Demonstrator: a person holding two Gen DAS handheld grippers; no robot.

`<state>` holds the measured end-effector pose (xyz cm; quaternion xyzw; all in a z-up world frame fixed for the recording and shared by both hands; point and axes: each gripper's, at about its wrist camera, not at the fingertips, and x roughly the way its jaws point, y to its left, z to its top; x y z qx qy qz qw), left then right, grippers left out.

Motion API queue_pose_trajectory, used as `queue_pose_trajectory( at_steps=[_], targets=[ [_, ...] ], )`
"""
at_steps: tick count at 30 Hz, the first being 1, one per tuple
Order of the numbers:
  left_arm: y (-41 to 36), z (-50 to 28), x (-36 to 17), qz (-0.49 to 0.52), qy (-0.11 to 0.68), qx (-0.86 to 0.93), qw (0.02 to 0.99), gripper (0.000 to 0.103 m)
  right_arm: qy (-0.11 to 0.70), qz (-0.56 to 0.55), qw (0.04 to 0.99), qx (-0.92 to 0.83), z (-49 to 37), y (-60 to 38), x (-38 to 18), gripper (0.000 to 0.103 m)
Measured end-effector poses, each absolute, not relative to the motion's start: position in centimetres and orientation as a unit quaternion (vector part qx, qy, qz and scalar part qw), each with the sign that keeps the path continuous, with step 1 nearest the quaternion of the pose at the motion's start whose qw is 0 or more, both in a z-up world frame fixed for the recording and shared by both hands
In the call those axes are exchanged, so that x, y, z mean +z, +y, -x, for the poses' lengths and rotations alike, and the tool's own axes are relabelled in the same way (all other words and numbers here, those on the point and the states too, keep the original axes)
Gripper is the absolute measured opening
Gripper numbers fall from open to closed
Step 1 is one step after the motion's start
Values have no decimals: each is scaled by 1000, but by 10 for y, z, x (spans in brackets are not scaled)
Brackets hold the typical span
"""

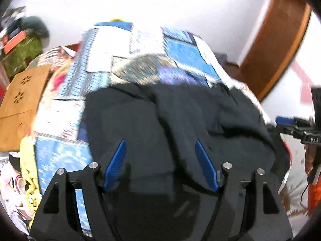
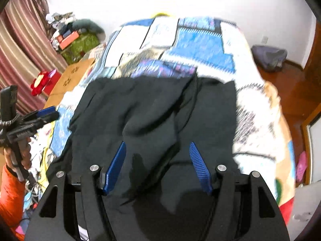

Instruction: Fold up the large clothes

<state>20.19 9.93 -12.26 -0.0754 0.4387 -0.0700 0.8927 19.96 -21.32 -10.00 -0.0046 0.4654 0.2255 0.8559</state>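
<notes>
The black garment (image 2: 152, 108) lies lengthwise along the bed (image 2: 258, 108), under both the left gripper (image 1: 160, 146) and right gripper (image 2: 157, 148), jaws open and empty.

Plenty of open room over the bed (image 2: 258, 108) itself: beyond the black garment (image 2: 152, 108) the patchwork quilt (image 2: 200, 46) lies bare right up to the white wall. The garment is bunched into ridges under both grippers, so low passes meet cloth. On the curtain side it's tight: a wooden board (image 1: 18, 108) sits against the bed edge, with a cluttered pile (image 2: 76, 38) behind it (boxes, green cloth). On the other side, a dark bag (image 2: 268, 56) sits on the floor and a wooden door (image 1: 276, 46) stands close.
</notes>
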Motion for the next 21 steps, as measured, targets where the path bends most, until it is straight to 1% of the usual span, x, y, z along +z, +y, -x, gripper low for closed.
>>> queue_pose_trajectory(
  at_steps=[2, 5, 10, 15, 18, 21],
  targets=[
    [122, -209, -120, 85, 434, -45, 896, 72, 457, -1, 862, 218, -209, -221, -94, 62],
    [156, -221, -127, 106, 448, -21, 887, 72, 461, -17, 865, 198, -224, -235, -96, 63],
    [201, -233, -165, 181, 479, -16, 859, 72, 511, -46, 842, 169, -255, -258, -127, 63],
    [216, -242, -215, 292, 508, -78, 807, 72, 561, -112, 806, 154, -282, -283, -166, 63],
    [218, -253, -238, 305, 521, -71, 794, 72, 572, -139, 792, 165, -291, -287, -178, 63],
    [219, -263, -254, 310, 528, -58, 788, 72, 570, -141, 788, 184, -298, -282, -181, 63]
  ],
)
